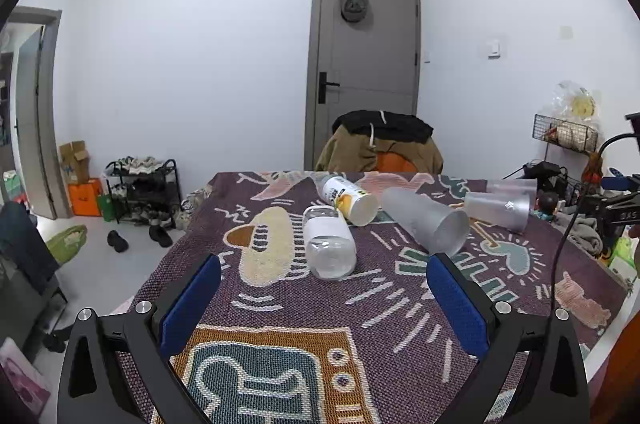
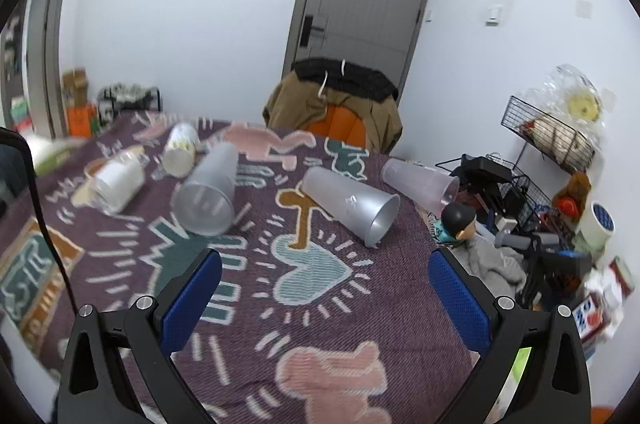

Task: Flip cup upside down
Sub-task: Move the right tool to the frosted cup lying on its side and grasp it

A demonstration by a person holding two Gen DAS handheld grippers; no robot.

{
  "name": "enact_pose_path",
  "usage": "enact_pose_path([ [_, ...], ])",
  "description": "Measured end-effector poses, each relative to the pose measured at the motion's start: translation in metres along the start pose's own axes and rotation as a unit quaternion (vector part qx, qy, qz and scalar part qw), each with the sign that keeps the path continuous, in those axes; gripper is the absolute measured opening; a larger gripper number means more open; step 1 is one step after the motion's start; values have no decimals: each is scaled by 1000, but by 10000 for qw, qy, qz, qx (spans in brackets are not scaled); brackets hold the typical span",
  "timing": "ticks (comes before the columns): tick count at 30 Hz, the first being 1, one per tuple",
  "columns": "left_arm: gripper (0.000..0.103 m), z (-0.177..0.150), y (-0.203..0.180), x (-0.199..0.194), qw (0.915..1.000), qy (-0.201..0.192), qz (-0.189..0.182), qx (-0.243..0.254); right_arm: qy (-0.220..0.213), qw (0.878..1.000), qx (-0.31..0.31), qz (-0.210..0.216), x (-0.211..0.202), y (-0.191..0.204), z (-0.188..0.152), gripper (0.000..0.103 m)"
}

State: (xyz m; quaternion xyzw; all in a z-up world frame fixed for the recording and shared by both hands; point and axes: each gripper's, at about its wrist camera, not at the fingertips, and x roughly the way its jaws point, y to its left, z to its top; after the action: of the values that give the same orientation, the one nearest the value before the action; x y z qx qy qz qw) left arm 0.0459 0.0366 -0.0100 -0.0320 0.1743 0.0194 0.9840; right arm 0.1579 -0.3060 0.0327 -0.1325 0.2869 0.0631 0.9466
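Three frosted plastic cups lie on their sides on the patterned tablecloth [image 2: 320, 304]. In the right wrist view they are a left cup [image 2: 210, 190] with its mouth toward me, a middle cup [image 2: 352, 202] and a pinkish far cup [image 2: 422, 180] at the table's right edge. The left wrist view shows the near cup [image 1: 428, 220], a second cup [image 1: 498, 210] and the pinkish one [image 1: 512, 186] behind it. My left gripper [image 1: 324, 268] is open and empty, just before a lying bottle. My right gripper [image 2: 325, 262] is open and empty, short of the middle cup.
A clear water bottle [image 1: 328, 244] and a yellow-labelled bottle [image 1: 350, 198] lie on the cloth left of the cups. A chair draped with jackets [image 2: 336, 100] stands behind the table. Cluttered wire racks [image 2: 548, 136] and a doll head [image 2: 458, 220] sit off the right edge.
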Motion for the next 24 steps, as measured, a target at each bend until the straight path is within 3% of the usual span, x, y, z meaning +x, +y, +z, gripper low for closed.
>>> enact_pose_path([
  [7, 103, 4, -2, 29, 9984, 433, 365, 92, 349, 9977, -553, -187, 54, -1, 16, 103],
  [14, 103, 16, -1, 55, 9964, 681, 503, 54, 598, 9887, -1354, -225, 92, 3, 35, 100],
  [20, 103, 24, -4, 84, 9925, 1025, 658, 73, 837, 9742, -2075, -309, 128, 0, 56, 100],
  [24, 103, 25, -8, 105, 9895, 1234, 735, 153, 1078, 9565, -2702, -191, 156, -1, 63, 100],
])
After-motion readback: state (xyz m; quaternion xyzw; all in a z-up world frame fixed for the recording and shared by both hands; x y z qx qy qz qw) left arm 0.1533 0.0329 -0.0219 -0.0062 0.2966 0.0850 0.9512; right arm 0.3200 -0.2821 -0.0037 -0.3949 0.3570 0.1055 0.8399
